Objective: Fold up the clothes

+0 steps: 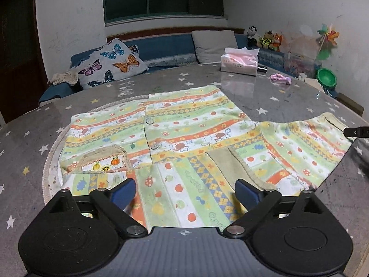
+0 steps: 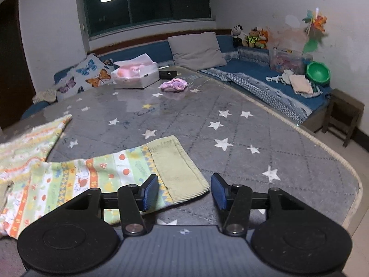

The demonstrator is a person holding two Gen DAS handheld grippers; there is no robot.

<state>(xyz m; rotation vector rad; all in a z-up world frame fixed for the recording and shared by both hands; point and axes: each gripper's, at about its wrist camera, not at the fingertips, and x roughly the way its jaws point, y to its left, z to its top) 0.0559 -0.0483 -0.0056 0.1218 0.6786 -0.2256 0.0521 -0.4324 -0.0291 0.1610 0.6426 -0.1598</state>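
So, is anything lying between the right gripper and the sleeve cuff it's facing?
Nothing visible. The right gripper is open, with the pale green ribbed cuff of the striped fruit-print child's shirt just ahead of its fingertips. The pink tissue box and purple scrunchie lie far back on the grey star-print table.

free: table [image 2: 265, 138] right of sleeve [image 2: 129, 173] | obstacles: tissue box [image 2: 136, 75], scrunchie [image 2: 174, 85]
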